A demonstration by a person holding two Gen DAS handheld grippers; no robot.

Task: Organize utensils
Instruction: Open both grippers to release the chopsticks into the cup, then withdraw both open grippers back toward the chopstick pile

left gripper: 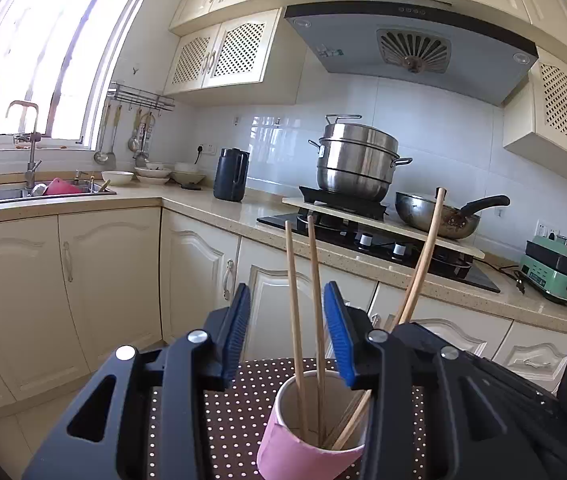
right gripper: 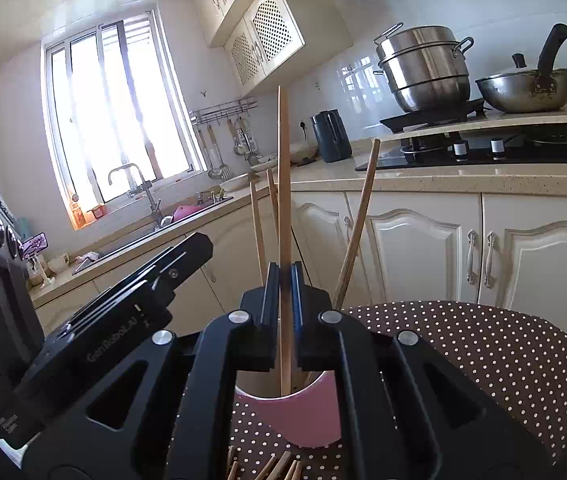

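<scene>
My right gripper (right gripper: pixel 282 280) has its jaws pinched on one chopstick (right gripper: pixel 284 200), held upright with its lower end inside the pink cup (right gripper: pixel 303 416). My left gripper (left gripper: pixel 287 320) stands with jaws wide, straddling two sticks (left gripper: pixel 303 300) that stand in the cup (left gripper: pixel 299 452). The cup sits on the dotted surface (right gripper: pixel 483 360); more chopsticks (right gripper: pixel 275 470) lie just before it.

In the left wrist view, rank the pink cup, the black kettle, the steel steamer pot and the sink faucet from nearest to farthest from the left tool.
1. pink cup, just below the open left tool, on the dotted cloth.
2. black kettle, on the counter, left of the stove.
3. steel steamer pot, on the stove; too close to the kettle to rank firmly.
4. sink faucet, far left by the window.
</scene>
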